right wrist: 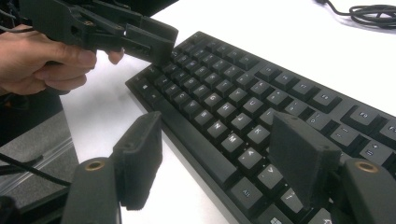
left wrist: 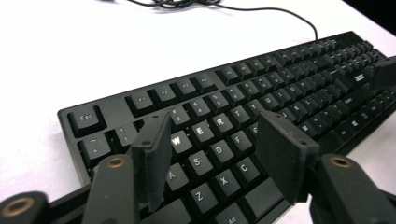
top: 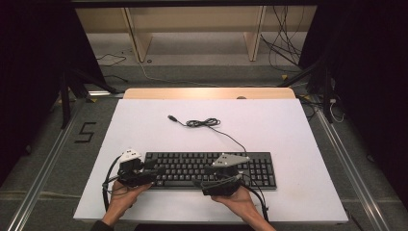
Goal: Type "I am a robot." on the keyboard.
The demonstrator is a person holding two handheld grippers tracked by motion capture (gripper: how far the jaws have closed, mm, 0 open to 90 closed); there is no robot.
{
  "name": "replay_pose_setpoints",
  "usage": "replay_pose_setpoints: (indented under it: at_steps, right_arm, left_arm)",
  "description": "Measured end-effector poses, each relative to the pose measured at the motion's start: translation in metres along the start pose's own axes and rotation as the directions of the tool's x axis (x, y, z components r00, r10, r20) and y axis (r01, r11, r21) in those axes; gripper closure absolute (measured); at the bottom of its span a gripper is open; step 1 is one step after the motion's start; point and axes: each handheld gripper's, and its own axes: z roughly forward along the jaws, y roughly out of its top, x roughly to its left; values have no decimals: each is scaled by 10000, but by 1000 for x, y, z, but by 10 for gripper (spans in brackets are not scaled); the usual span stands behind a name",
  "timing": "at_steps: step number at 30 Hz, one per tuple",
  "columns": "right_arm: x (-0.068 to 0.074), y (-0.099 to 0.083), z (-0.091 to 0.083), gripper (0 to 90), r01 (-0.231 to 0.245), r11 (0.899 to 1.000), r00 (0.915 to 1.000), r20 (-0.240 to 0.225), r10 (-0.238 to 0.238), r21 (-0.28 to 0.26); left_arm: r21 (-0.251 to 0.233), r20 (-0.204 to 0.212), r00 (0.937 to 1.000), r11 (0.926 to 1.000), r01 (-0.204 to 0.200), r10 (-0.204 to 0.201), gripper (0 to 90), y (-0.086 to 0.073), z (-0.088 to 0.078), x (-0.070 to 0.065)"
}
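We're working the keyboard [top: 210, 170], sitting in the lower middle of the high view on the white table [top: 288, 130], its cable [top: 204, 123] coiled just above it toward the frame centre.

Left gripper [left wrist: 212, 154] is hovering over the left end of the keys, jaws spread, nothing between them; the W, E, S, D keys are showing through the gap in the left gripper view. Right gripper [right wrist: 219, 158] is also spread and pinching nothing, and is sitting over the front edge of the board near the bottom letter row. Left gripper is also showing at upper left of the right gripper view [right wrist: 152, 39], held by a hand [right wrist: 42, 63].

Step, as we're reading it: lining up both ends for a grab or a key press. Can't tell which, and whether the jaw tips are touching keys is probably not decidable from these angles.

Next move is calling for lowering squarely, jaws straddling the board's edge, both sides closing evenly so it isn't twisting.
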Motion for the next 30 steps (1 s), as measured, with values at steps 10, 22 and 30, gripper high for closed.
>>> replay_pose_setpoints:
  at_steps: [10, 22, 30]
  right_arm:
    - [0, 0, 0, 358, 11, 10000, 10000, -21, -11, -21]
    - [1, 0, 0, 357, 22, 10000, 10000, -13, -22, -10]
    - [1, 1, -1, 352, 27, 9999, 10000, 4, -27, -103]
  left_arm:
    - [-148, 93, 9999, 9998, -120, 122, 384, 4, 0, -1]
    - [-202, 102, 9999, 9998, -89, 91, 343, 7, 1, -3]
    - [-79, 243, 9995, 9998, -205, 207, 306, 12, 6, -7]
